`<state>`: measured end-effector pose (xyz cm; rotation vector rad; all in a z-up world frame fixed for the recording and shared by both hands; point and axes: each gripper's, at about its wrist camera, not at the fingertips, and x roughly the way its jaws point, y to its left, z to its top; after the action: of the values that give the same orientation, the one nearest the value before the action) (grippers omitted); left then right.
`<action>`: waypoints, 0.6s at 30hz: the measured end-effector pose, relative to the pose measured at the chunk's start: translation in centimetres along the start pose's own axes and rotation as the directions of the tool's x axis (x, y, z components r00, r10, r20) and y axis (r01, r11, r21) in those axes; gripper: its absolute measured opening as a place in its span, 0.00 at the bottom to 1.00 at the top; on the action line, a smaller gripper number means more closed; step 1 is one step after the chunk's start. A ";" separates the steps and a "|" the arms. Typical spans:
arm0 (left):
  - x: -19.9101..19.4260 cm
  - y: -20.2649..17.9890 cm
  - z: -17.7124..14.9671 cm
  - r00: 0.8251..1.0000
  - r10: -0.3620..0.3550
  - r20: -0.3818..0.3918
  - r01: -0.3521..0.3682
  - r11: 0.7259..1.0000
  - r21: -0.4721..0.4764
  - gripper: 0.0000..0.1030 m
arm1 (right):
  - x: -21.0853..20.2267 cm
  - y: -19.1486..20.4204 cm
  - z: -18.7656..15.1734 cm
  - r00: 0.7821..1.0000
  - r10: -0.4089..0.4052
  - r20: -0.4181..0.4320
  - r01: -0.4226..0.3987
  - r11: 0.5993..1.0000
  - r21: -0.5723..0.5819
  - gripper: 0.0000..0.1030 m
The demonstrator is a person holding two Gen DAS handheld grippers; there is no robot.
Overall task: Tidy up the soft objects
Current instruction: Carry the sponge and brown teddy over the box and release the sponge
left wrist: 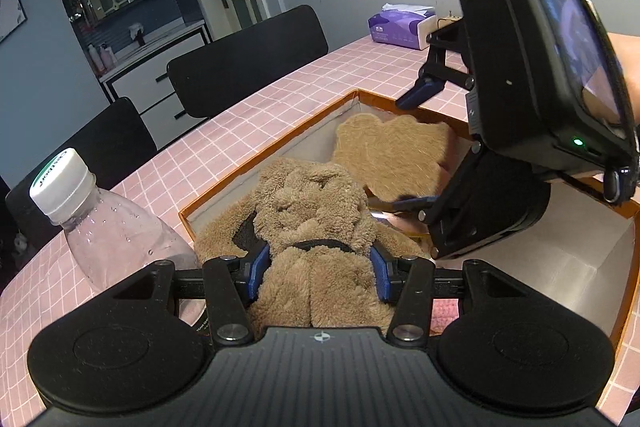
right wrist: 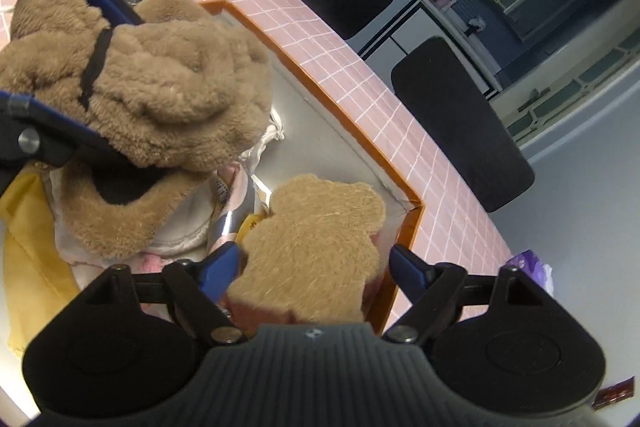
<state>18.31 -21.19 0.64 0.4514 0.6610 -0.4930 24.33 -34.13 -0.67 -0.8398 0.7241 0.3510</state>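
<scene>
Left gripper (left wrist: 318, 269) clamps fluffy tan plush toy (left wrist: 312, 211) over orange-rimmed box (left wrist: 264, 151) on pink tiled table (left wrist: 248, 107). Right gripper (right wrist: 316, 265) is spread wide; flat tan bear-shaped pad (right wrist: 316, 239) sits unpinched between, at box's far corner. Pad looks placed; plush remains.

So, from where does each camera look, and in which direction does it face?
Left wrist: sits on the left gripper, facing down into the orange-rimmed box; its blue pads squeeze the fluffy brown plush, and the right gripper plus a forearm show at right.
Right wrist: sits on the right gripper, facing down at the box corner; its pads stand apart around the flat bear-shaped piece.
Shared: box, plush, flat piece, water bottle, pink tiled table, black chairs.
</scene>
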 end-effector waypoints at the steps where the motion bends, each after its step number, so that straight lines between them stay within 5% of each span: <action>1: 0.0 0.0 0.0 1.000 -0.001 -0.001 0.001 1.000 0.002 0.56 | -0.4 0.1 -0.1 1.000 -0.009 0.008 0.009 1.000 -0.008 0.84; 7: -0.7 -0.5 0.2 1.000 -0.017 -0.003 0.017 1.000 0.025 0.56 | -3.2 -0.1 -0.6 0.999 0.036 0.012 -0.037 0.996 0.077 0.84; 18: -2.1 -2.9 -0.5 0.984 -0.131 -0.124 0.149 0.977 0.150 0.59 | -6.7 0.8 -2.8 0.991 0.136 0.001 -0.133 0.970 0.203 0.84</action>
<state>15.00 -22.65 1.04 0.5896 0.7698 -0.6603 17.87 -35.86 2.34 -0.6016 0.8165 0.3859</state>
